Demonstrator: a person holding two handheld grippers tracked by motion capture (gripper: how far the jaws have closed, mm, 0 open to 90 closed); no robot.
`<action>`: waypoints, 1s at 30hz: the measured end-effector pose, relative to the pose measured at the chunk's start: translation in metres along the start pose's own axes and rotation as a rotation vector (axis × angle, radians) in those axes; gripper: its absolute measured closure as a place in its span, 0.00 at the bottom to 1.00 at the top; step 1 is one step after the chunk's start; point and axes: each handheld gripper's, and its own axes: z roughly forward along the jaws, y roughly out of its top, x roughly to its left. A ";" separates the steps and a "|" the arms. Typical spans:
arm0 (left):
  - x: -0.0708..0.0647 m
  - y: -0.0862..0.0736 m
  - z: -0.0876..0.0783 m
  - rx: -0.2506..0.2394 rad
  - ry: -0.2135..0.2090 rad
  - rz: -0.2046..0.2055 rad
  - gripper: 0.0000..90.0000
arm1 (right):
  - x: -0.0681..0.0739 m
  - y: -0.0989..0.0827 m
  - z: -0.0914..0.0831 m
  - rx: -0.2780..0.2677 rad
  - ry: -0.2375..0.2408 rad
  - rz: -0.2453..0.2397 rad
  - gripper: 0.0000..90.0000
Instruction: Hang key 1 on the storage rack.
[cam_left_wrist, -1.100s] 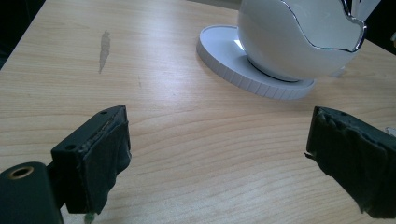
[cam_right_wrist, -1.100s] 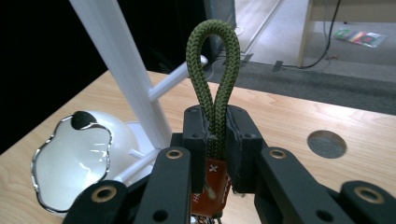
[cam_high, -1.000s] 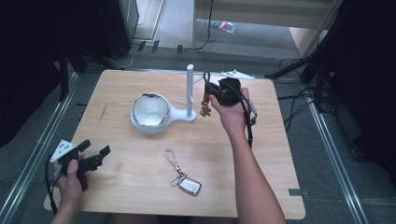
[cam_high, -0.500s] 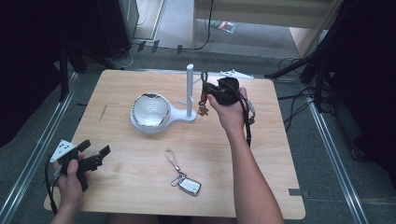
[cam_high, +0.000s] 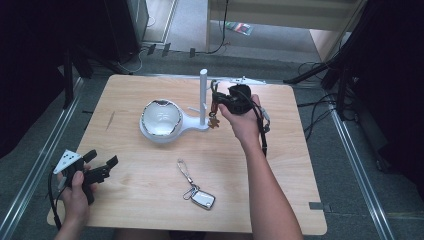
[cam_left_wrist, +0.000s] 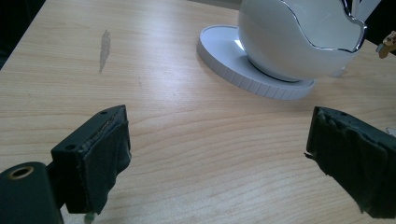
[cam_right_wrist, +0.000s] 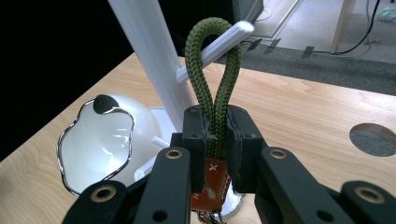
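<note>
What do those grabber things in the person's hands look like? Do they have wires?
Both are black. The left gripper has a pale grey three-cornered plate on top and a black cable trailing from it. Its fingers are blocky, with worn dark padding. The right gripper has black linked bars with small brass-ringed holes, and a black cable too. The forearms are bare, with no sleeves.

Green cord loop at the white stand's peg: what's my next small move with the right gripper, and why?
Probably ease the right gripper down slightly, then open. Its jaws are shut on the green cord loop, which already goes over the peg of the white stand, so the peg should carry it. The left gripper rests open near the table edge.
</note>
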 end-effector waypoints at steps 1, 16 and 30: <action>0.000 0.000 0.000 0.000 0.000 -0.001 0.08 | 0.000 -0.001 0.001 0.006 0.002 -0.001 0.89; 0.000 0.000 0.000 0.002 0.000 0.002 0.08 | -0.001 -0.014 -0.009 0.017 -0.043 -0.034 0.81; 0.000 0.000 0.000 0.003 0.000 0.005 0.08 | 0.013 -0.028 -0.023 0.194 -0.135 -0.165 0.75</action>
